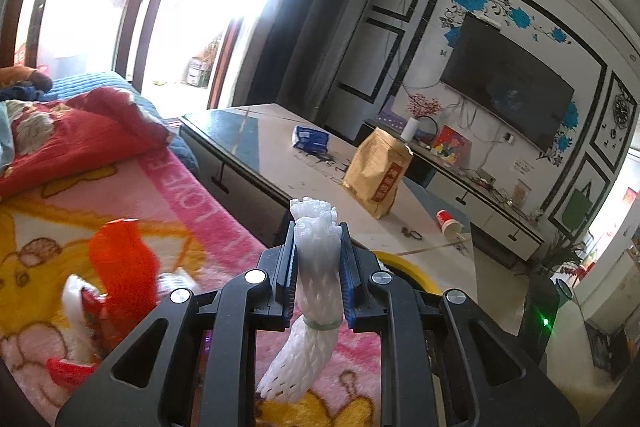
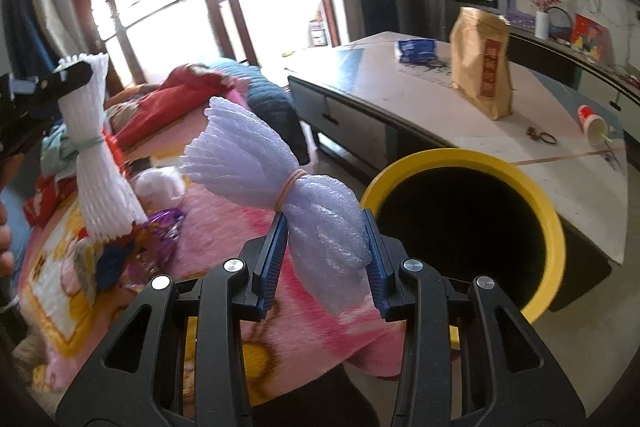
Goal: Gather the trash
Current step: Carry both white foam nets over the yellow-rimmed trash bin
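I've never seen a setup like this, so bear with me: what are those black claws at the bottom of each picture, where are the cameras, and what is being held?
No robot arm here: a person holds a two-finger gripper in each hand, each with a camera looking along its fingers. One picture comes from the left gripper, shut on a white foam net bundle tied with a band. The other comes from the right gripper, shut on a pale lilac foam net bundle. Below lies a pink blanket with more scraps; beside it stands a bin with a yellow rim, likely for the trash. The low table behind holds a brown paper bag, a blue packet and a tipped red cup.
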`<state>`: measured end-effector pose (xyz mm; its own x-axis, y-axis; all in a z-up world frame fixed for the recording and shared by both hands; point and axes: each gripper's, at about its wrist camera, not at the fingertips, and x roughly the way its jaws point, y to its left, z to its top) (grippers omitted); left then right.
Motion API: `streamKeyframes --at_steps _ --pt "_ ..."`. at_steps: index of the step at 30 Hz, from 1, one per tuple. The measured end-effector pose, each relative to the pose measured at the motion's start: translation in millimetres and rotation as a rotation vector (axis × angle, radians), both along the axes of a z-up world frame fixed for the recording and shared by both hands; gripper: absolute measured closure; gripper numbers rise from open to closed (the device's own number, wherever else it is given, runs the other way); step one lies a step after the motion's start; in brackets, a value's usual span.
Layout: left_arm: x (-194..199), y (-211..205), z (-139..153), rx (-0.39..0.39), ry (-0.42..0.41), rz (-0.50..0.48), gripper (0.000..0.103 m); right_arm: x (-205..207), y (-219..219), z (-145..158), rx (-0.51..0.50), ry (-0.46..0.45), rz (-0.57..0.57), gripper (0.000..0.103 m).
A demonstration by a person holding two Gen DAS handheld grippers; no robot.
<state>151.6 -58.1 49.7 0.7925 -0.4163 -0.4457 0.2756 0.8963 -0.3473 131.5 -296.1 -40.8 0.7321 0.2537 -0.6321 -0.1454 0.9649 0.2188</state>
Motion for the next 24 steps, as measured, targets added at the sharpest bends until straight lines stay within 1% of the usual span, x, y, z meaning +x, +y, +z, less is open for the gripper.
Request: streamKeyframes --at_steps 5,9,15,24 --pt "8 -18 -4 0.008 0.004 -0.024 0.085 2 -21 2 -0.018 -0.010 -0.077 0.073" --pt "13 -32 -11 0.012 0.018 -0.048 0.085 8 -44 0 0.009 0.007 -0.144 0.073" --pt "21 -53 -19 0.023 0.028 -0.085 0.085 13 -75 -3 0.013 0.019 -0.241 0.073" --pt "31 -93 -31 0.041 0.038 -0.158 0.085 19 -110 -16 0.013 0.057 -0.336 0.072"
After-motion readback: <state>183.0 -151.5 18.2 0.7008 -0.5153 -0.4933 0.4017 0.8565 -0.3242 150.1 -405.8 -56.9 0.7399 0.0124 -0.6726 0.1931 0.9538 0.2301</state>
